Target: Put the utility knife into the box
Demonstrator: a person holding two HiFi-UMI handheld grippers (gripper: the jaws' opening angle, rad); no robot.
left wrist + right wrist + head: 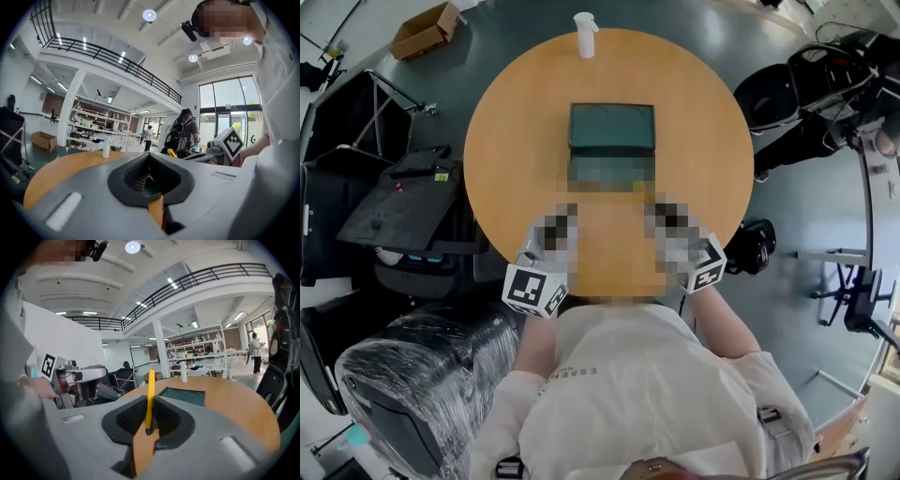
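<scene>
A dark green open box (pixel 612 127) lies at the middle of the round wooden table (pixel 516 141); in the right gripper view the box (pixel 183 395) is just beyond the jaws. My right gripper (pixel 149 399) is shut on a yellow utility knife (pixel 150 394), which stands upright between the pads. My left gripper (pixel 150 157) is shut with nothing in it. Both grippers hover over the table's near edge, left gripper (pixel 551 232) and right gripper (pixel 670 225), short of the box, partly hidden by mosaic patches. The knife's yellow tip (pixel 172 153) shows in the left gripper view.
A white spray bottle (pixel 585 35) stands at the table's far edge. A cardboard box (pixel 425 30) sits on the floor at far left. Black cases and a wrapped chair (pixel 412 366) crowd the left side; chairs and stands (pixel 825 84) are at right.
</scene>
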